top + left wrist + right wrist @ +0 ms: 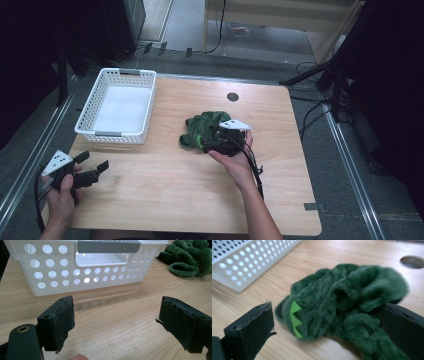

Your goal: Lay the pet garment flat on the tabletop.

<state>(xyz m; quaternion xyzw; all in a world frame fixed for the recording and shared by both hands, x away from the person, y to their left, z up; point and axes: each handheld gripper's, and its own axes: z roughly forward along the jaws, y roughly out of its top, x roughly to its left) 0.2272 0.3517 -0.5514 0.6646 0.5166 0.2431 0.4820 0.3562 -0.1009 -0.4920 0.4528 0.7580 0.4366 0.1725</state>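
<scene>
A dark green plush toy, crumpled into a heap with a strip of bright green zigzag felt showing on one fold, lies near the middle of the desk, to the right of a white perforated basket. The right gripper has reached it: in the right gripper view its jaws stand wide apart, one on each side of the plush, the right jaw against or just beside the fur and the left jaw a little clear of it. Nothing is clamped yet. This looks like the approach-to-grasp step, most likely with the basket as the goal. The next move calls for closing the jaws on a thick fold of the toy so that the whole soft bundle lifts rather than one loose limb trailing out.

The left gripper hovers low over the near left corner of the desk, jaws wide open and empty, pointing toward the basket's near wall with its grey handle. The basket is empty apart from its pale floor. A round cable hole sits in the desk beyond the toy. Between toy and basket the wood is bare; the basket's rim is the one thing the plush must be lifted over.
</scene>
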